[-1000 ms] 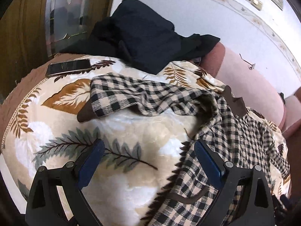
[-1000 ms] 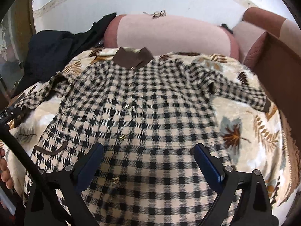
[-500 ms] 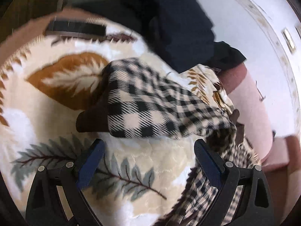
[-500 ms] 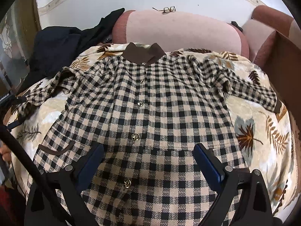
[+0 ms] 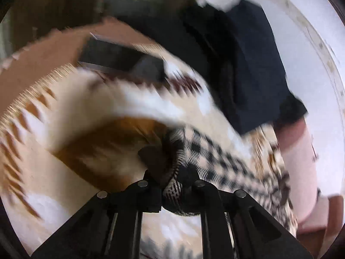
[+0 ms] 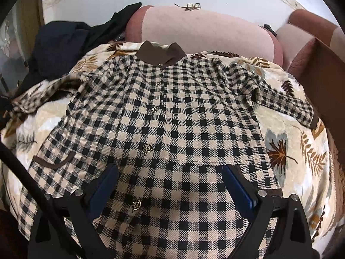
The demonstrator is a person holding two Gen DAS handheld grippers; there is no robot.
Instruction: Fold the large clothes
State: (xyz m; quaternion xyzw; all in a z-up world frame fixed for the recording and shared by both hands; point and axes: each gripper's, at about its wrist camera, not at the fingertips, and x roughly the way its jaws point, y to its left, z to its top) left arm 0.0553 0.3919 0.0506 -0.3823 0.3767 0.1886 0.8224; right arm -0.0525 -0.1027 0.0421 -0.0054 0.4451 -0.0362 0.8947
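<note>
The checked shirt point(image 6: 172, 129) lies face up and buttoned on a leaf-patterned blanket point(image 6: 301, 155), its brown collar point(image 6: 160, 54) towards the pink cushion point(image 6: 204, 28) at the far side and its sleeves spread out to either side. The step in hand looks like the first fold, bringing a sleeve in over the body. The left gripper point(image 5: 171, 185) is closing on the cuff end of the left sleeve point(image 5: 215, 157); checked cloth and a bit of brown cuff point(image 5: 154, 157) are bunched between its jaws, which are nearly together. The right gripper point(image 6: 170, 185) hangs over the lower front of the shirt with its jaws wide apart and nothing between them (the blue pads sit above the cloth, and I cannot tell whether they touch it).

Next, as I judge it, the left gripper has to carry the cuff across onto the shirt front and lay the sleeve flat, without dragging the shoulder out of line. The right gripper could pin the body down meanwhile.

The left wrist view is badly smeared, so how much of the cuff is really caught is hard to say. A dark flat thing point(image 5: 120, 62) on the blanket there may be a phone. The dark clothes point(image 6: 62, 45) heaped at the far left corner lie close to the left sleeve. The shirt's hem is cut off below the right gripper, and a pair of glasses point(image 6: 192, 6) sits on top of the cushion.
</note>
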